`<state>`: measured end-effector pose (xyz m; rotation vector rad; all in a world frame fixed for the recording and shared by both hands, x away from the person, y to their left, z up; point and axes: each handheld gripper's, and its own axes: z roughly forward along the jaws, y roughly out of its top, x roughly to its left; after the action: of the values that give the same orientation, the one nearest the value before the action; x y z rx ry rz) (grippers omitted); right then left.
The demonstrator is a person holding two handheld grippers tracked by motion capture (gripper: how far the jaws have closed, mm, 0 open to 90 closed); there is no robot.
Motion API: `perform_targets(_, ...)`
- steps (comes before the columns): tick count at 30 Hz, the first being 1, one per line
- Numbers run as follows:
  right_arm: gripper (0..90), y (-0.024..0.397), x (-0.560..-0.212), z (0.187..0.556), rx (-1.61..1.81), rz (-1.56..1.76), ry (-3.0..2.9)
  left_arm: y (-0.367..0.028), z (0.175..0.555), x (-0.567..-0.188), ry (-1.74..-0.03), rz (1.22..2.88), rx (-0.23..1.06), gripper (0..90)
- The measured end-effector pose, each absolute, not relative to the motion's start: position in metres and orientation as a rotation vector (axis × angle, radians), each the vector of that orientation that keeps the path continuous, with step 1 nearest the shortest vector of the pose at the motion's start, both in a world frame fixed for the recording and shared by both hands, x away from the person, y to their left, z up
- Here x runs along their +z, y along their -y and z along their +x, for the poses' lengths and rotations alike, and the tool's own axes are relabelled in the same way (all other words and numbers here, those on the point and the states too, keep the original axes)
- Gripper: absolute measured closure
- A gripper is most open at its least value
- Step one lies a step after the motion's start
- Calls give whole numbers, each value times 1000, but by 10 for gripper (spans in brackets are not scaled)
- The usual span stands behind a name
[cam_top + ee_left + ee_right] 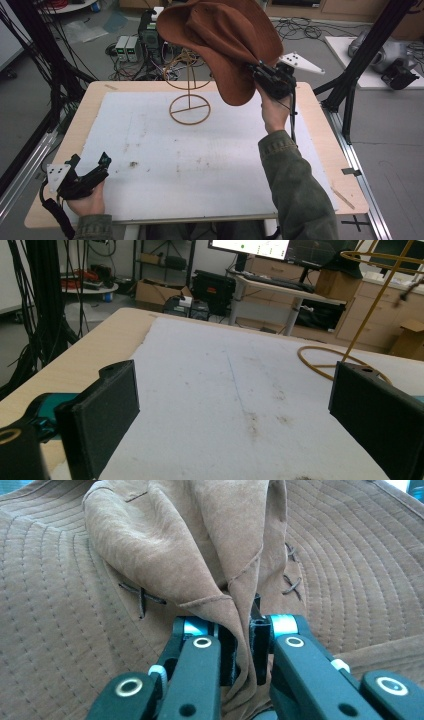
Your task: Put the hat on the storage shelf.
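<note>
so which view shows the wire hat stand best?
High view: the wire hat stand shows from its ring base up its stem, with the top behind the brown hat held in the right gripper. Left gripper view catches part of its base, stem and upper ring.

A pale wooden table point(90, 100) carried a stained white foam board point(200, 160) across most of its top; black frame posts point(367, 47) rose beside it; cables point(295, 27) lay tangled on the grey floor behind; a monitor point(250, 247) glowed on a desk point(280, 285) near cardboard boxes point(160, 290).
</note>
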<state>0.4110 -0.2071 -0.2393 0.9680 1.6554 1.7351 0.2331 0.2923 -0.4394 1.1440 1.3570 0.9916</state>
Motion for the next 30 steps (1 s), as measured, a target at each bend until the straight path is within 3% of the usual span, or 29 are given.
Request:
perform_targets(10,874,160,-220,448,1695,962,-1777,-294,234,-440,-1356,1141,984,62)
perform_targets(17,873,122,-240,472,1553,988,-1936,-293,234,-440,-1350,1146,983,62)
perform_targets(30,848,113,-255,483,1525,1033,-1997,-294,234,-440,-1354,1144,980,62)
